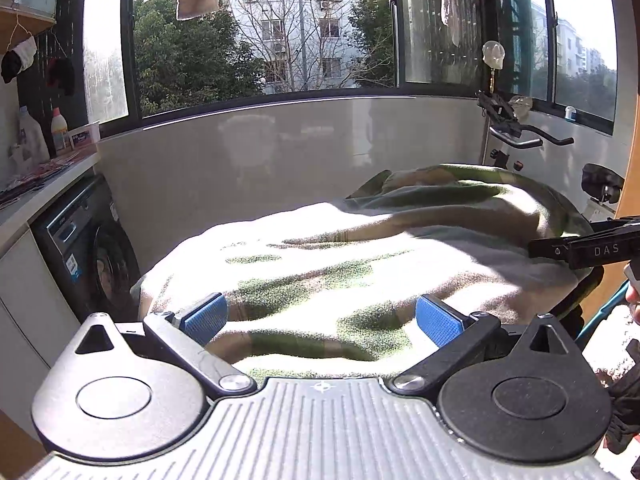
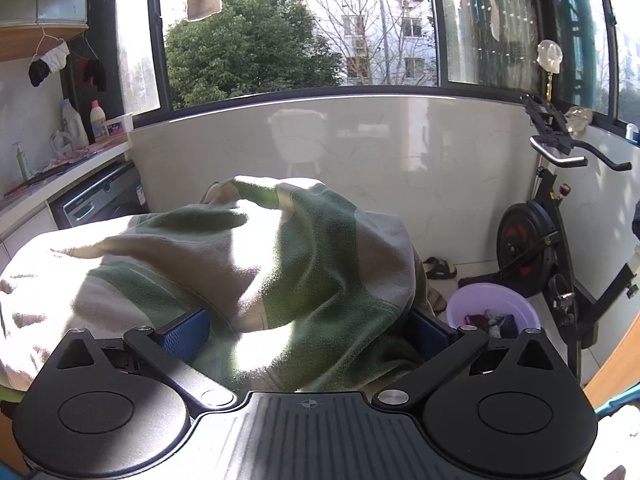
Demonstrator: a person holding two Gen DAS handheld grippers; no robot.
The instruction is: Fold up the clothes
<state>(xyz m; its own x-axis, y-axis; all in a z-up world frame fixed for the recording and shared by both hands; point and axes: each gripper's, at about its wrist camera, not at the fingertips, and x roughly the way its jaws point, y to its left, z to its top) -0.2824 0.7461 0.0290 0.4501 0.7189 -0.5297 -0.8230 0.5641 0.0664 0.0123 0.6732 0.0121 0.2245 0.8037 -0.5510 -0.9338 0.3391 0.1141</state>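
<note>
So the thing being folded is a green-and-beige striped fleece garment [image 1: 360, 264], spread over a raised surface in the middle of the balcony room, on the near side of the pale tiled wall under the window [image 1: 280, 148] and well short of it. Taking that garment as the landmark: the washing machine [image 1: 84, 248] sits off its left edge, the exercise bike [image 2: 536, 248] and the purple basin [image 2: 492, 308] off its right edge down on the floor. The left gripper [image 1: 322, 316] hovers at the near-left part of the garment with its blue pads spread wide and nothing pinched between them, just cloth lying underneath. The right gripper [image 2: 308, 332] is at the garment's near-right part, and here a heaped fold of fleece bulges up between the pads. They stand wide apart too, and I honestly can't tell whether they press on the cloth or it just sits there. What matters for the next move, I reckon: the garment's long axis runs left to right across both views, with the flat sunlit bit toward the left and the rumpled hump, collar end poking up at the back, toward the right. The left one is nearer the flat free edge, so that's the side I'd expect to grab next.
</note>
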